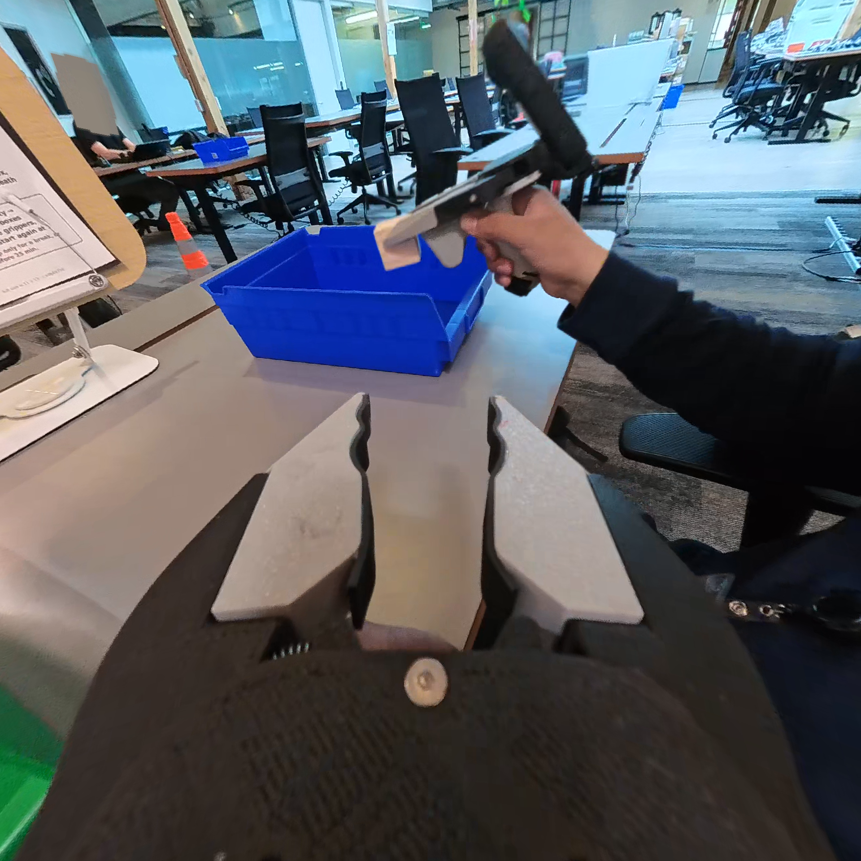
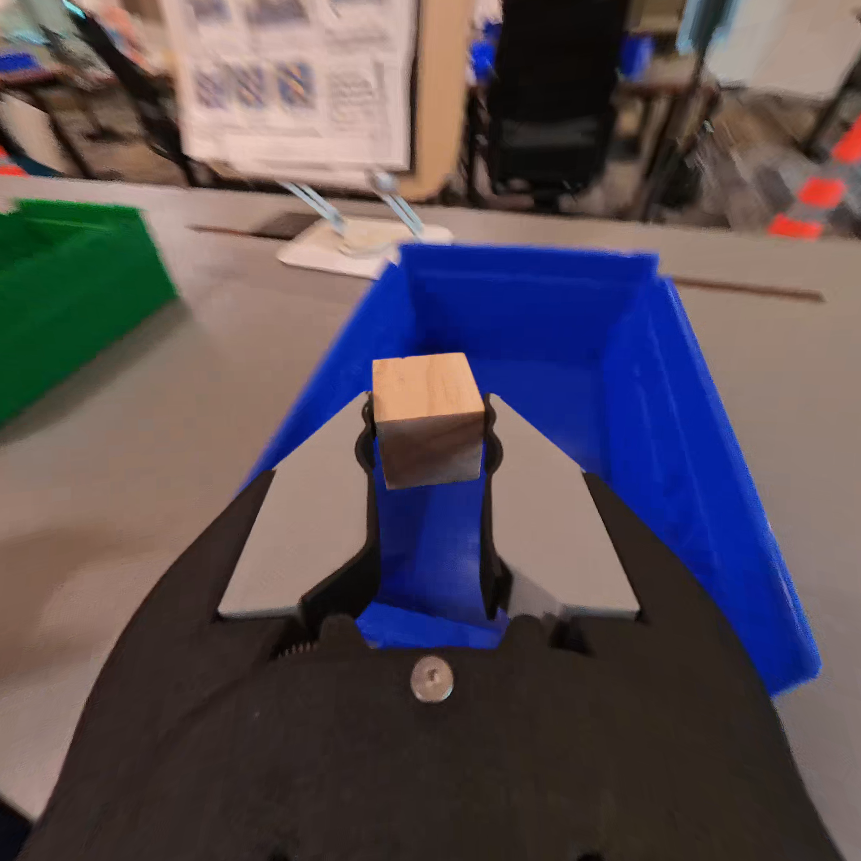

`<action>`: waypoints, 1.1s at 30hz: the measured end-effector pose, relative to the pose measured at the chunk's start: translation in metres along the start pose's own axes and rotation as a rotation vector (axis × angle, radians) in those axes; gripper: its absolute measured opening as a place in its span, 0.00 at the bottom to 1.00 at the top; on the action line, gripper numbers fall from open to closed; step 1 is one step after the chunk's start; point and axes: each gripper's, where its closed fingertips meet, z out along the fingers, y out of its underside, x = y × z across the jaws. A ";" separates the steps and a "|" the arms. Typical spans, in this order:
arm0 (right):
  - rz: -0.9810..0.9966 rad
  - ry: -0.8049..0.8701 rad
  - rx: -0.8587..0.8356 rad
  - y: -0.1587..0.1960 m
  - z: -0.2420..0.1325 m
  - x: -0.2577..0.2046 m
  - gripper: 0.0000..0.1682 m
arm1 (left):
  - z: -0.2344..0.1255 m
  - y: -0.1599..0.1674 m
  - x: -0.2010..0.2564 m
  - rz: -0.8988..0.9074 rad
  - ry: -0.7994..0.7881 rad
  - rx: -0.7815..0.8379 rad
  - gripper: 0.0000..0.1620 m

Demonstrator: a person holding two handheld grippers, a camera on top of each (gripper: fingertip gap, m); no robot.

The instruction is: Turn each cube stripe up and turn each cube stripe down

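Right gripper [image 2: 428,435] grips a wooden cube [image 2: 426,410] above the blue bin [image 2: 652,419].
Left gripper [image 1: 428,431] fingers stand apart, empty, over the table [image 1: 186,442].

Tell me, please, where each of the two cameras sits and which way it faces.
Left wrist view: on the left claw, open over the grey table, facing the blue bin; the hand holding the right claw shows.
Right wrist view: on the right claw, looking down into the blue bin, clamping a wooden cube.
Shared: bin, cube, table, document stand.
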 end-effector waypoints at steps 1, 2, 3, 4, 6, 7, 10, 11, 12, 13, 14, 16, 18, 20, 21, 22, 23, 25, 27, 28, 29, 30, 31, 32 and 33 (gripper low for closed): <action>0.012 0.045 -0.048 0.012 0.008 0.011 0.26 | 0.001 0.001 0.000 0.003 -0.001 -0.004 0.30; 0.009 0.073 -0.092 0.023 0.016 0.018 0.26 | 0.002 0.002 0.001 0.005 0.000 -0.008 0.30; -0.007 0.099 -0.139 0.032 0.023 0.024 0.26 | 0.002 0.003 0.001 0.007 0.000 -0.012 0.30; -0.022 0.136 -0.183 0.038 0.028 0.033 0.26 | 0.002 0.003 0.002 0.006 0.000 -0.013 0.30; -0.017 0.164 -0.245 0.042 0.039 0.042 0.26 | 0.003 0.003 0.003 0.000 0.007 -0.009 0.30; -0.004 0.155 -0.257 0.042 0.045 0.043 0.26 | 0.003 0.003 0.002 -0.004 0.007 -0.008 0.29; -0.008 0.152 -0.382 0.052 0.069 0.048 0.26 | 0.004 0.004 0.000 -0.004 -0.001 -0.018 0.29; -0.029 0.168 -0.418 0.053 0.075 0.052 0.26 | 0.004 0.004 -0.001 0.000 -0.003 -0.019 0.29; -0.054 0.183 -0.436 0.053 0.080 0.056 0.26 | 0.003 0.004 -0.001 0.003 -0.005 -0.018 0.29; -0.071 0.194 -0.449 0.052 0.085 0.058 0.26 | 0.003 0.004 -0.002 0.004 -0.006 -0.016 0.29; -0.078 0.198 -0.455 0.051 0.091 0.060 0.26 | 0.002 0.003 -0.003 0.002 -0.008 -0.014 0.29; -0.072 0.185 -0.491 0.055 0.101 0.060 0.26 | 0.001 0.003 -0.005 -0.006 -0.008 -0.012 0.29; -0.075 0.174 -0.526 0.061 0.109 0.060 0.26 | -0.001 0.003 -0.008 -0.010 -0.013 -0.013 0.29; -0.080 0.186 -0.608 0.074 0.111 0.062 0.26 | -0.003 0.004 -0.010 -0.008 -0.021 -0.020 0.29; -0.086 0.190 -0.650 0.080 0.109 0.062 0.26 | -0.004 0.004 -0.011 -0.005 -0.026 -0.025 0.30; -0.092 0.201 -0.689 0.084 0.105 0.063 0.27 | -0.006 0.004 -0.014 -0.001 -0.036 -0.031 0.30; -0.102 0.205 -0.714 0.087 0.102 0.062 0.28 | -0.008 0.004 -0.018 0.003 -0.053 -0.039 0.31; -0.116 0.214 -0.692 0.083 0.097 0.060 0.27 | -0.014 0.006 -0.031 -0.011 -0.103 -0.064 0.32; -0.113 0.222 -0.636 0.070 0.087 0.057 0.27 | -0.024 0.009 -0.048 -0.057 -0.150 -0.089 0.34; -0.105 0.221 -0.603 0.062 0.081 0.054 0.27 | -0.031 0.010 -0.059 -0.083 -0.177 -0.098 0.35; -0.096 0.213 -0.562 0.053 0.073 0.050 0.28 | -0.039 0.012 -0.071 -0.104 -0.216 -0.106 0.36; -0.082 0.194 -0.507 0.042 0.064 0.042 0.28 | -0.050 0.015 -0.087 -0.121 -0.274 -0.117 0.36; -0.061 0.159 -0.437 0.028 0.054 0.031 0.28 | -0.063 0.018 -0.105 -0.135 -0.345 -0.129 0.37; -0.043 0.114 -0.358 0.012 0.043 0.017 0.27 | -0.077 0.021 -0.122 -0.150 -0.417 -0.137 0.38; -0.034 0.067 -0.277 -0.003 0.032 0.003 0.27 | -0.091 0.024 -0.139 -0.170 -0.484 -0.140 0.38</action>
